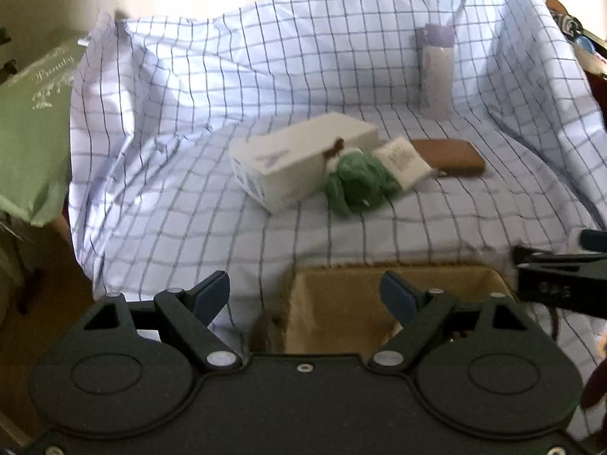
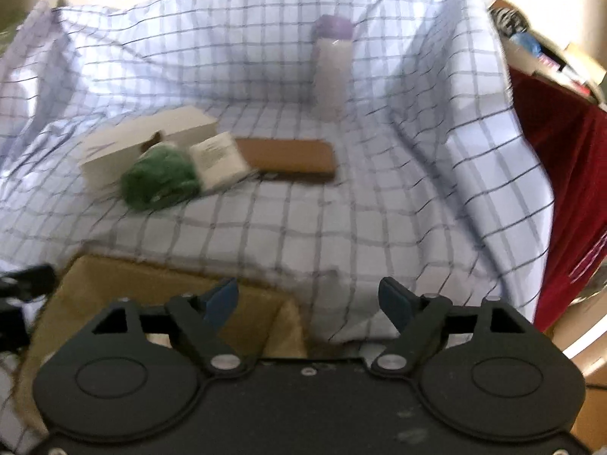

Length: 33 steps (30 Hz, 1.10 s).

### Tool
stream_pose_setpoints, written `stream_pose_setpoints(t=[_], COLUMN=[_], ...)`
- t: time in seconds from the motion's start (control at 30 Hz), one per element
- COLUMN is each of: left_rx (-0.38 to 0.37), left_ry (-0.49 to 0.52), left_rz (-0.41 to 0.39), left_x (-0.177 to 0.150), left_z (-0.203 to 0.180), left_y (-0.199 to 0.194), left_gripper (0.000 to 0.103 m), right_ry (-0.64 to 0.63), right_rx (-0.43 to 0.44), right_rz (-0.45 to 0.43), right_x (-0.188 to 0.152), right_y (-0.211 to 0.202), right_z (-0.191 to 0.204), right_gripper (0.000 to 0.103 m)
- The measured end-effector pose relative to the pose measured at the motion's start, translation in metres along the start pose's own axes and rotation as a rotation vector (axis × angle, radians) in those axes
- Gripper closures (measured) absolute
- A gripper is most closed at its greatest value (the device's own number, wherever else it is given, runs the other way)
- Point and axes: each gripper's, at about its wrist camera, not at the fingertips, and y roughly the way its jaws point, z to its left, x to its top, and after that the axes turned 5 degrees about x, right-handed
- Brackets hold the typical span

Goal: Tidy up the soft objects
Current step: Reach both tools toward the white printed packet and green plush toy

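Green soft toy (image 1: 358,180) beside white box (image 1: 299,159), likely touching, both grippers' jaws released, empty.

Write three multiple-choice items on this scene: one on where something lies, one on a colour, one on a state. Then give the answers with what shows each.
1. Where does the green soft toy lie?
A. Inside the brown bin
B. On the checked sheet, against the white box
C. On top of the bottle

2. What colour is the cap of the bottle?
A. Purple
B. Red
C. Black

3. In what state is the left tool?
A. Shut on the toy
B. Shut on nothing
C. Open, with nothing between its fingers

Answers:
1 B: the toy rests on the checked sheet, touching the white box, well beyond the brown bin.
2 A: the upright bottle's top is pale purple.
3 C: its blue pads stand wide apart over the bin, gripping nothing.
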Motion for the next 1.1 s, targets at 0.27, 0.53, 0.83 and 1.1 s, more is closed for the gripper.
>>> stream_pose_setpoints(t=[0.27,0.53,0.83,1.1], left_rx=[0.132,0.174,0.08,-0.039], left_ry=[0.041,0.11,-0.015,-0.218], left_rz=[-0.086,-0.081,0.073,0.212], left_x=[0.005,-0.009,-0.015,-0.006], left_z=[0.003,-0.004,0.018,0.05], left_y=[0.031,0.057,0.085,0.091], left_gripper=[0.012,0.009,0.011,0.011], right_ry=[-0.044,-0.051,0.004,0.092], right_rx=[-0.166,-0.19,-0.119,-0.062], right_rz=[-0.069,-0.029,0.037,0.041], right_x=[0.006,-0.002,-0.004,0.023], right_y=[0.025,0.062,0.08,0.056], right_z=[-0.009,-0.019,-0.028,-0.042], right_gripper=[0.016,0.016,0.015,0.011])
